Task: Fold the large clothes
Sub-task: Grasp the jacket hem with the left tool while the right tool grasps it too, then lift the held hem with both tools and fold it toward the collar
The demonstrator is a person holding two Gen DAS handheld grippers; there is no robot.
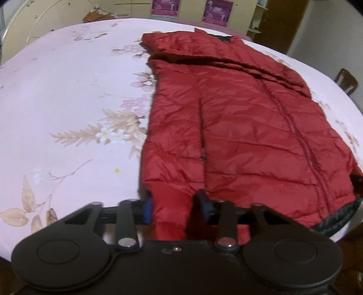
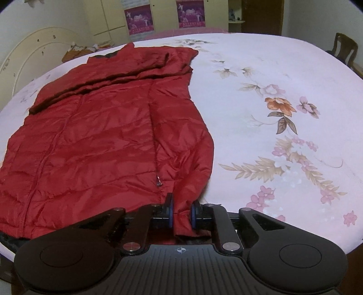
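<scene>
Two grippers pinch the near hem of one red quilted puffer jacket [image 1: 238,127] that lies flat on a bed. The left gripper [image 1: 174,205] has its jaws set fairly wide, with a broad fold of the red hem bunched between its blue pads [image 1: 148,207]; both pads touch the fabric. The right gripper [image 2: 182,214] has its jaws much closer together, pressed on a narrow strip of hem or cuff [image 2: 182,217] that runs between the pads and ends in a crumpled tip just in front of the gripper body.

The jacket stretches away from both grippers toward the far edge of the bed, collar end farthest. A sleeve [image 2: 109,77] is folded across its upper part. The closed front zipper [image 1: 301,145] runs down the middle, and a pocket zipper pull [image 2: 159,179] sits near the right gripper. Dark lining [image 1: 338,220] shows at the hem corner in the left wrist view.

Under the jacket is a pale pink bedsheet [image 2: 283,127] printed with flowers and leaves. On the far wall hang two magenta posters [image 2: 139,19]; their writing is too small and blurred to read. A wooden chair [image 2: 344,48] stands beyond the bed's right side. No brand or label can be read on the jacket or on either gripper.
</scene>
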